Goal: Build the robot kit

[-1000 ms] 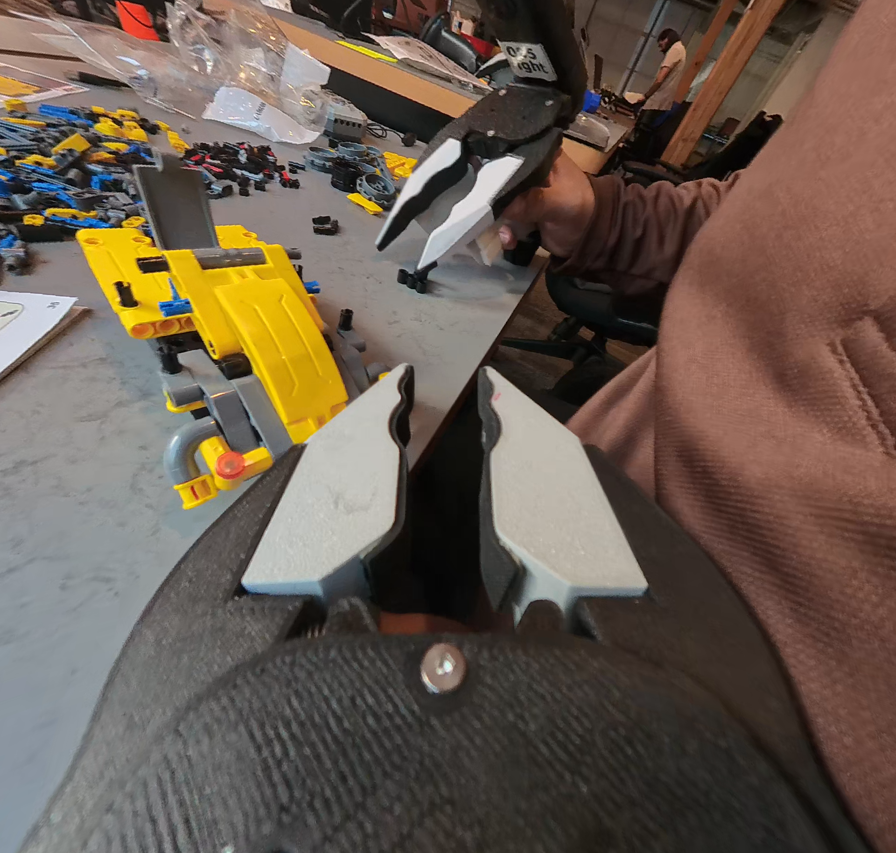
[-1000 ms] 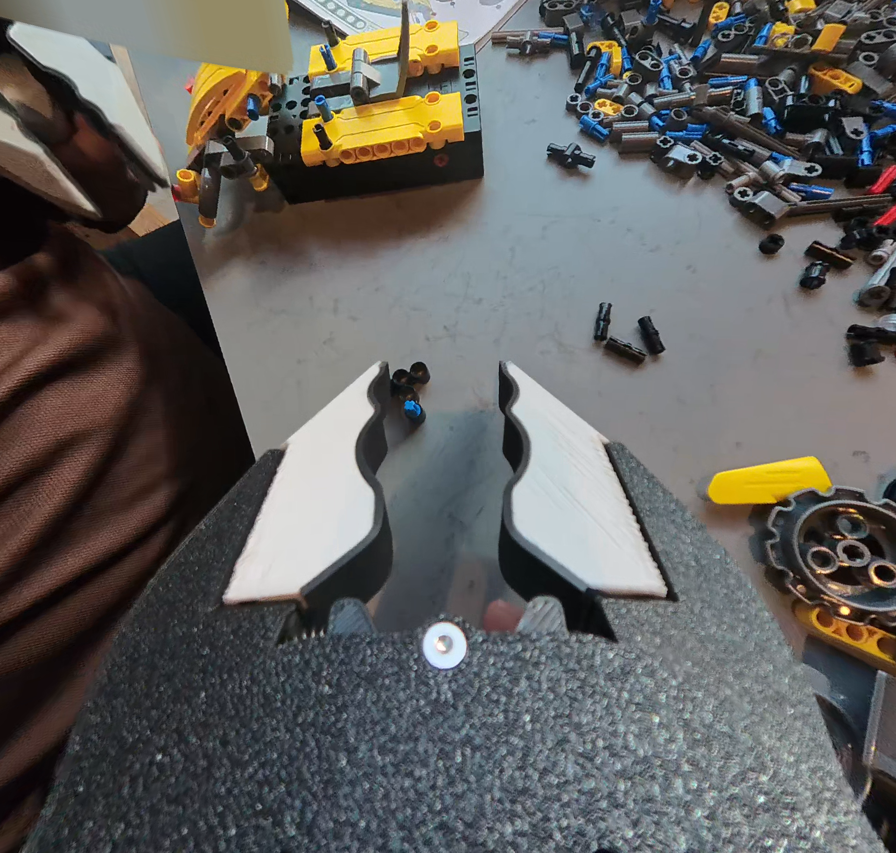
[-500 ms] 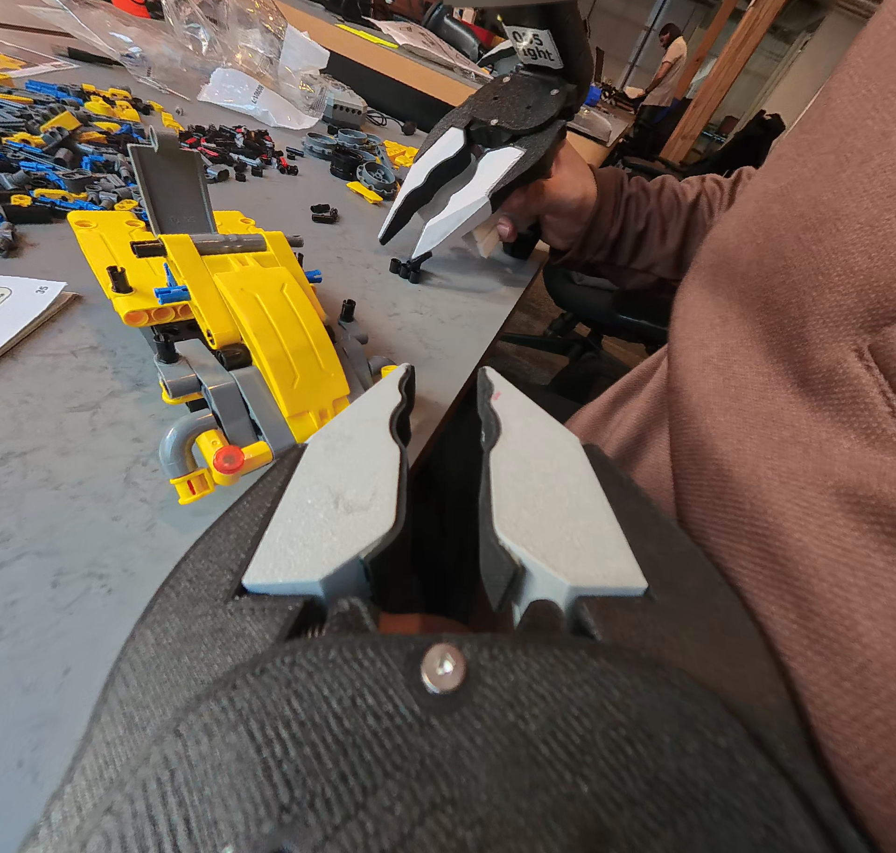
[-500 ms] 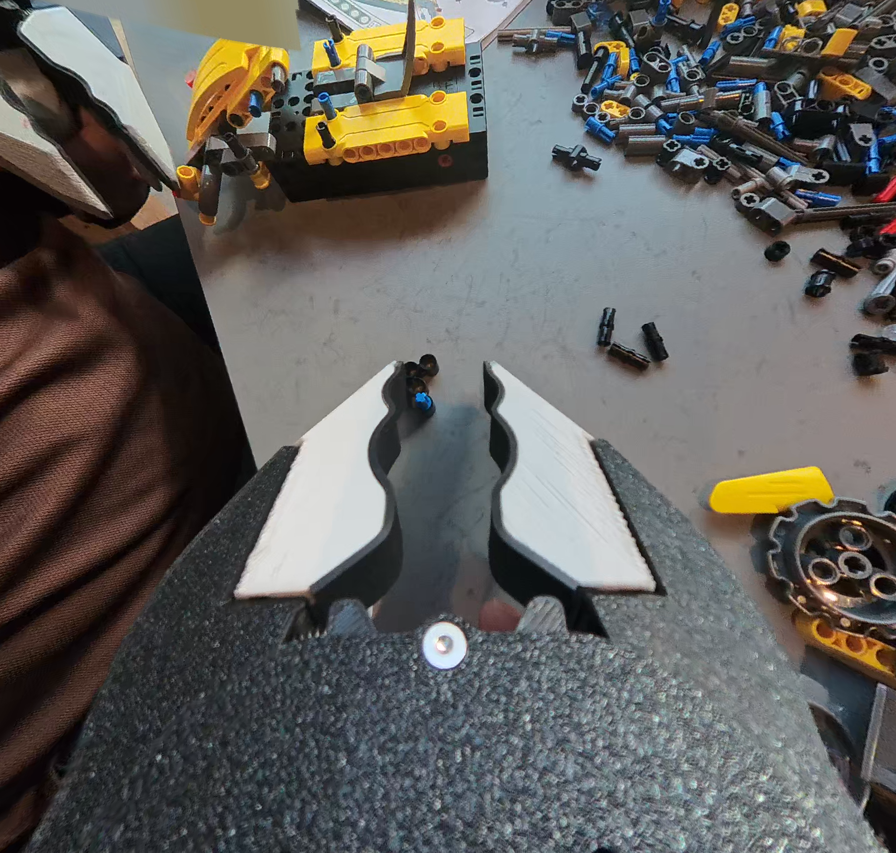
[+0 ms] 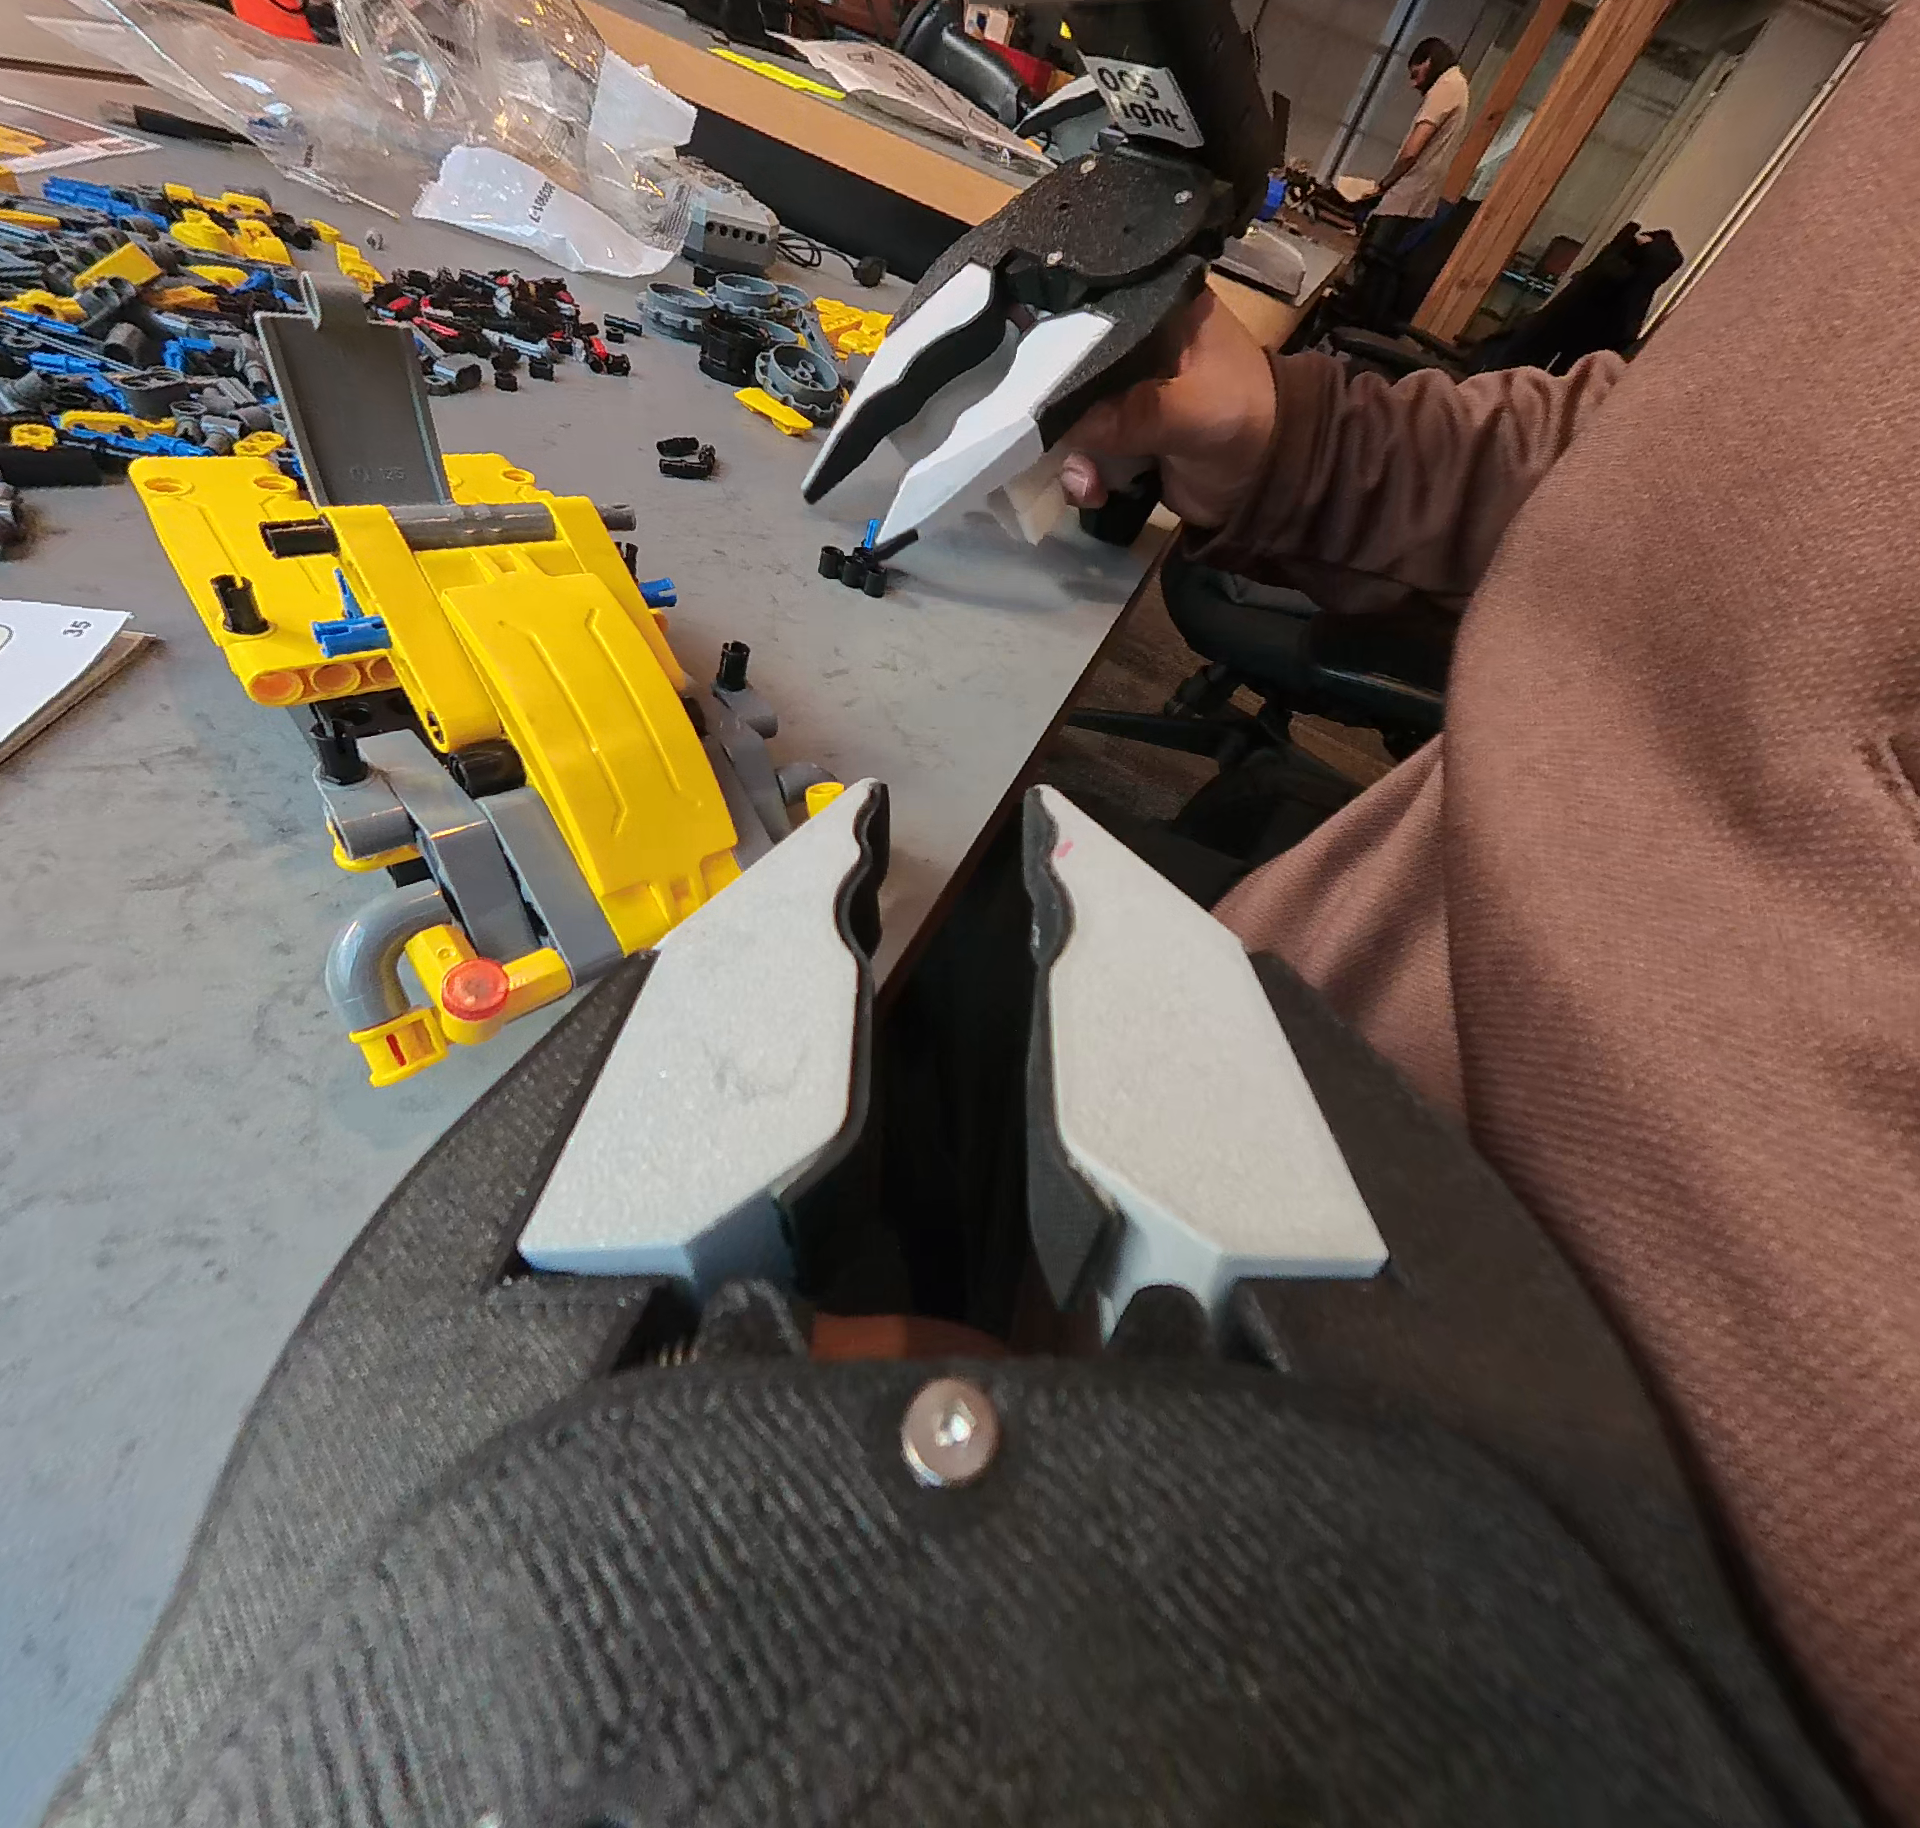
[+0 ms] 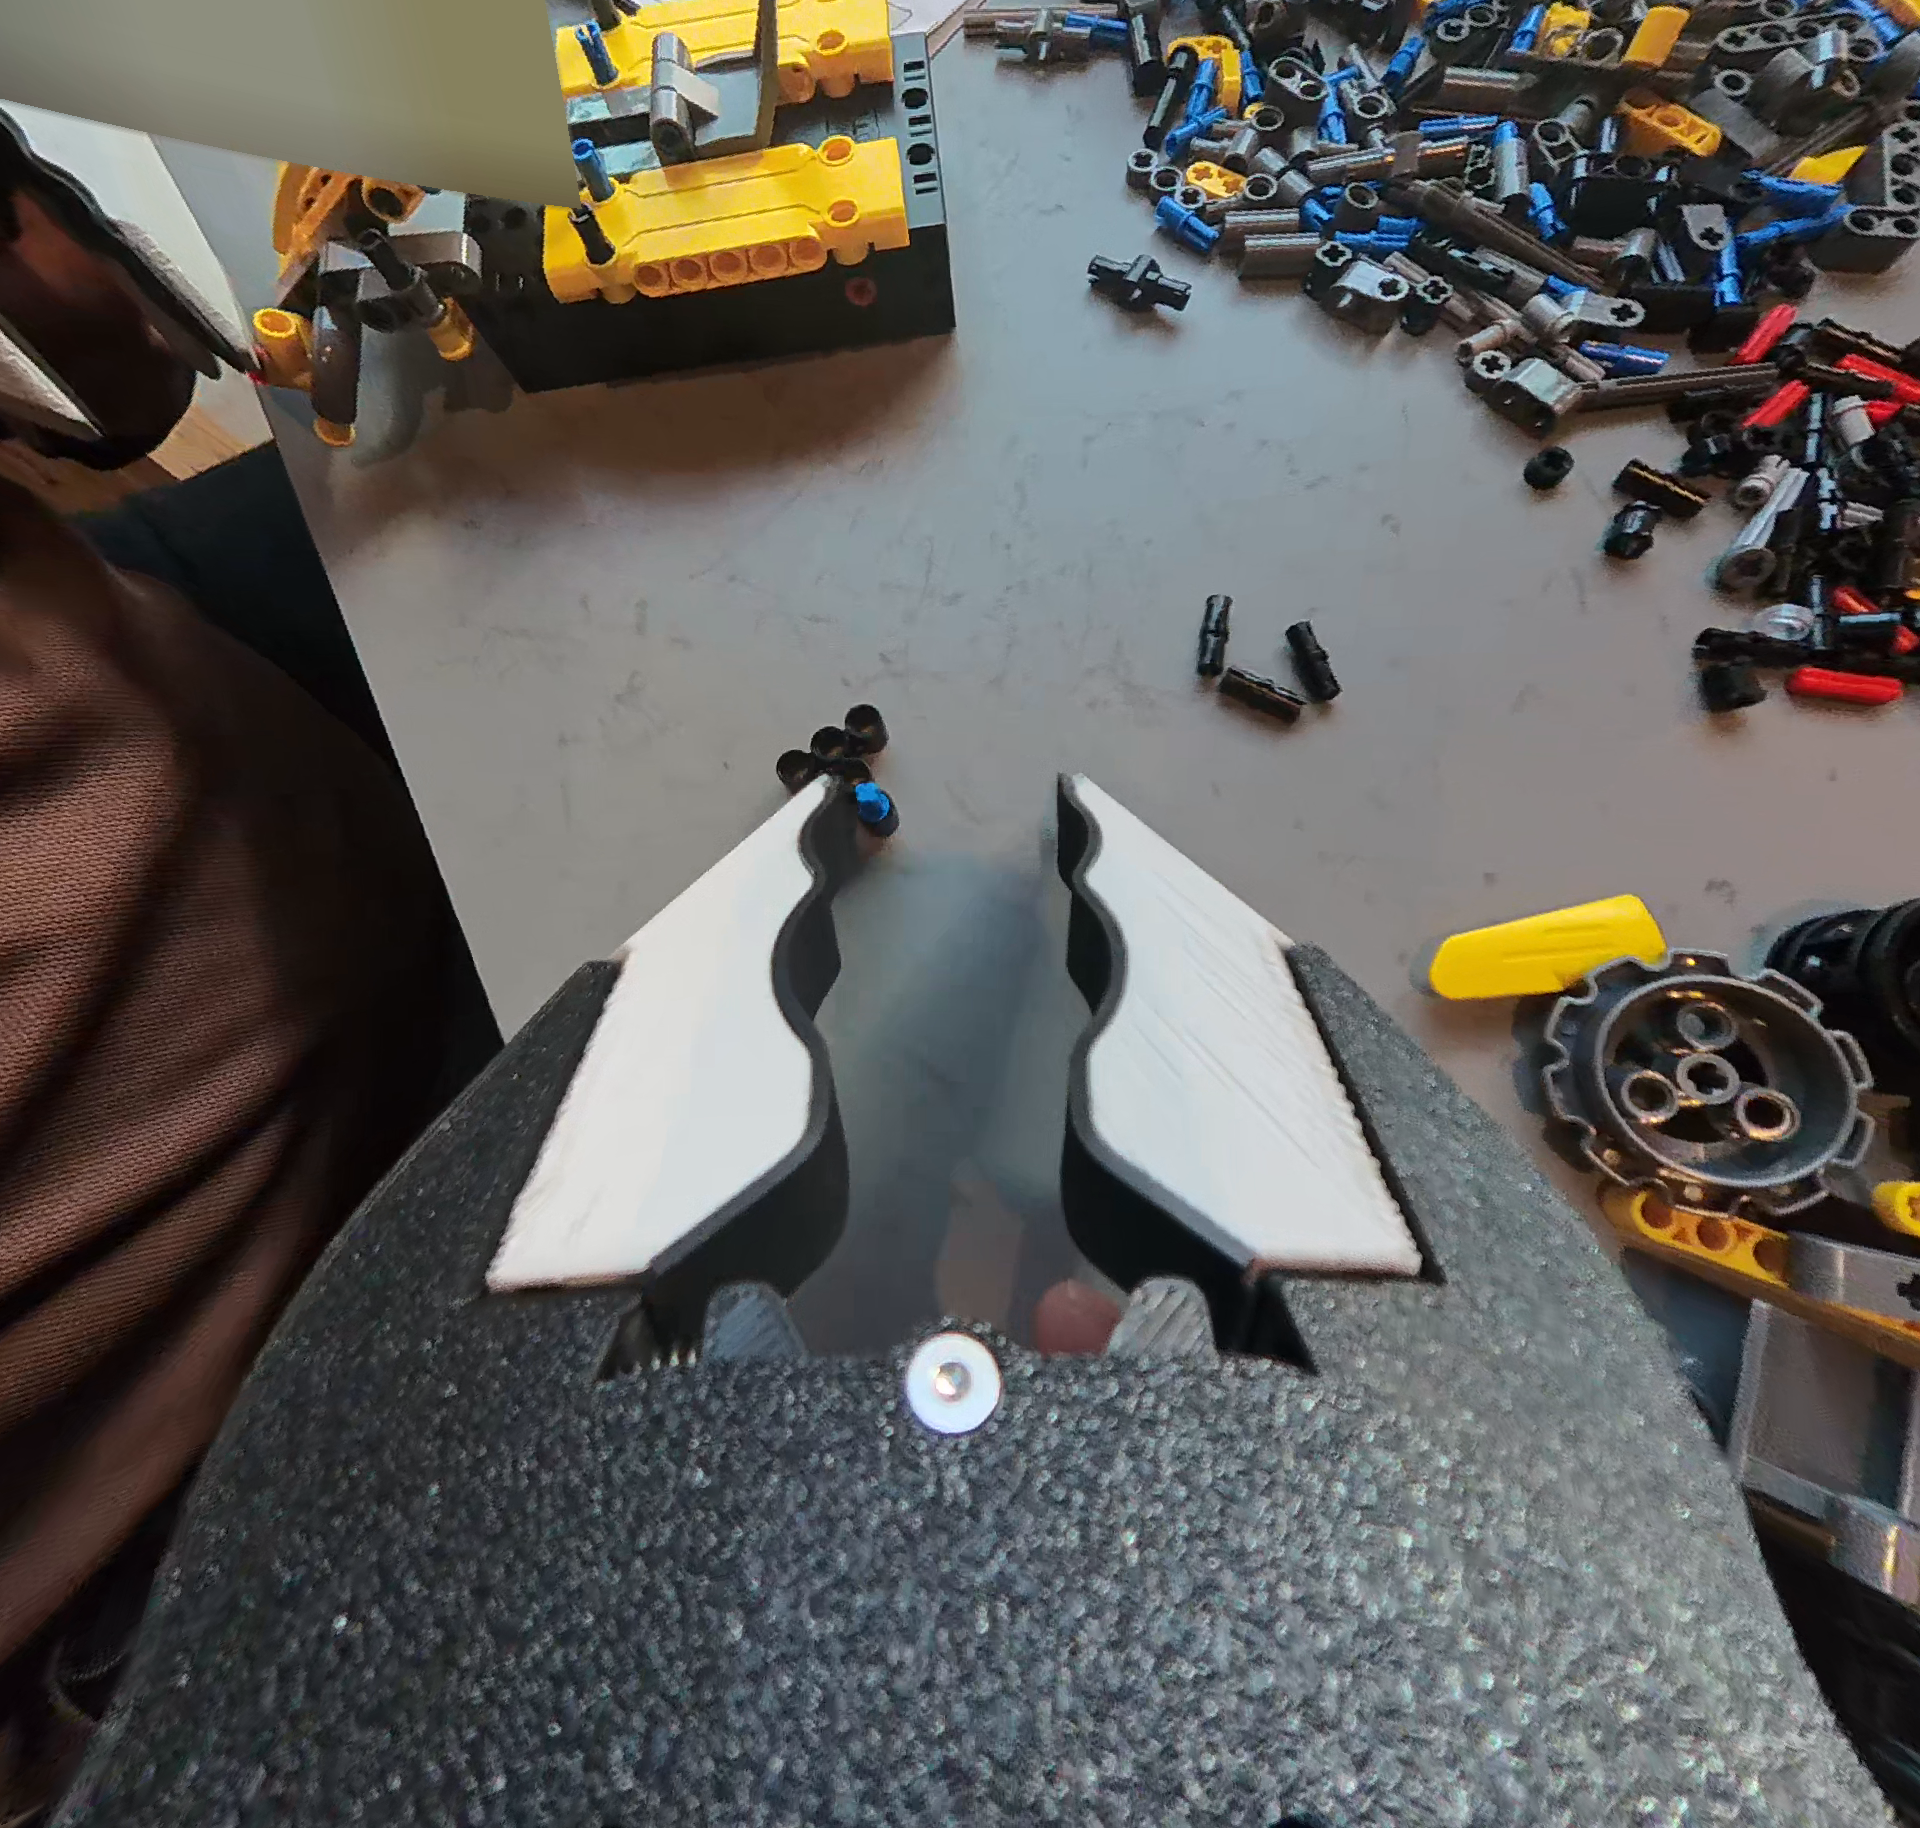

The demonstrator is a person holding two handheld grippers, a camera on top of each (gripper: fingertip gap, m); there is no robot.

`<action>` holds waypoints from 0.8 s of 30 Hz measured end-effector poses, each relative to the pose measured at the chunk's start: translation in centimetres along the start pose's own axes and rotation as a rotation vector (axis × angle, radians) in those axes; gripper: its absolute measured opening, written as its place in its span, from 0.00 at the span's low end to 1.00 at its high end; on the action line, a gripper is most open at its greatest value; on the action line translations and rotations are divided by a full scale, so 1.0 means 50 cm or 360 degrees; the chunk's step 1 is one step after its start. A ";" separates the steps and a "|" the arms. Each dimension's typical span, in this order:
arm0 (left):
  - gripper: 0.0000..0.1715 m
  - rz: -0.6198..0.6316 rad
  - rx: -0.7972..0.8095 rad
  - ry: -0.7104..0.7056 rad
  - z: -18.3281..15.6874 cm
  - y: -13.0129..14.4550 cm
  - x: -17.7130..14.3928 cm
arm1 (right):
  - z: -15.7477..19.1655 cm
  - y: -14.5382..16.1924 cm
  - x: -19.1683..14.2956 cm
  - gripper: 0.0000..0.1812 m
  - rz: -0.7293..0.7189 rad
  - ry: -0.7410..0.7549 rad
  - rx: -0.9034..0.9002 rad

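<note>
My right gripper (image 6: 943, 791) is open and empty, low over the grey table (image 6: 727, 583). Its left fingertip (image 6: 821, 791) touches a small black connector piece with a blue pin (image 6: 844, 755). In the left wrist view the right gripper (image 5: 852, 519) points down at that piece (image 5: 857, 568) near the table's edge. My left gripper (image 5: 954, 802) is open and empty, over the table's edge beside a partly built yellow and grey brick model (image 5: 499, 698). The model also shows in the right wrist view (image 6: 727, 220).
A big pile of loose blue, black, yellow and red parts (image 6: 1558, 116) lies at the far right. Three black pins (image 6: 1262, 661), a yellow panel (image 6: 1548, 947) and a grey toothed wheel (image 6: 1704, 1082) lie nearer. Plastic bags (image 5: 488, 95) and a booklet (image 5: 52, 656) lie on the table. A brown sleeve fills the right. There is about 15 centimetres between the tips of the two grippers. The left gripper is farther from the grey toothed wheel (image 6: 1704, 1082), some 30 centimetres, than the right, some 11 centimetres.
My right gripper came down closer to the table; its jaws narrowed, then widened again. The black piece now sits at its left fingertip instead of between the tips. The left gripper stayed still.
</note>
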State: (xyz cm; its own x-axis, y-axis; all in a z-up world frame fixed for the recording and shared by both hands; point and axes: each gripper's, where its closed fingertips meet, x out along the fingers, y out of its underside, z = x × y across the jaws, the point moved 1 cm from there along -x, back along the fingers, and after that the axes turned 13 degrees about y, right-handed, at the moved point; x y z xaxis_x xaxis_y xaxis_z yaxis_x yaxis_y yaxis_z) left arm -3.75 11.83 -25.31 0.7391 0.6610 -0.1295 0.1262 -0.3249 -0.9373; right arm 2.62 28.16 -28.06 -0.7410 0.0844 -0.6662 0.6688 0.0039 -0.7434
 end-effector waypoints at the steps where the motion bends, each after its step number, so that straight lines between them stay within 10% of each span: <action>1: 0.14 0.0000 0.0003 0.0000 -0.001 0.000 0.000 | -0.006 -0.001 -0.001 0.20 -0.0009 0.0014 0.0017; 24: 0.14 0.0002 0.0001 0.0014 0.000 0.003 0.005 | -0.039 -0.026 -0.017 0.23 -0.0184 0.0124 0.0129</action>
State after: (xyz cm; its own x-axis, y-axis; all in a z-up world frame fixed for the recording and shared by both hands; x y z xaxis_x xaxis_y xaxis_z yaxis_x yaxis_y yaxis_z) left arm -3.55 11.94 -25.47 0.7451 0.6546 -0.1280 0.1250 -0.3255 -0.9372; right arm 2.50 30.00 -26.38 -0.8038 0.1652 -0.5715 0.5699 -0.0619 -0.8194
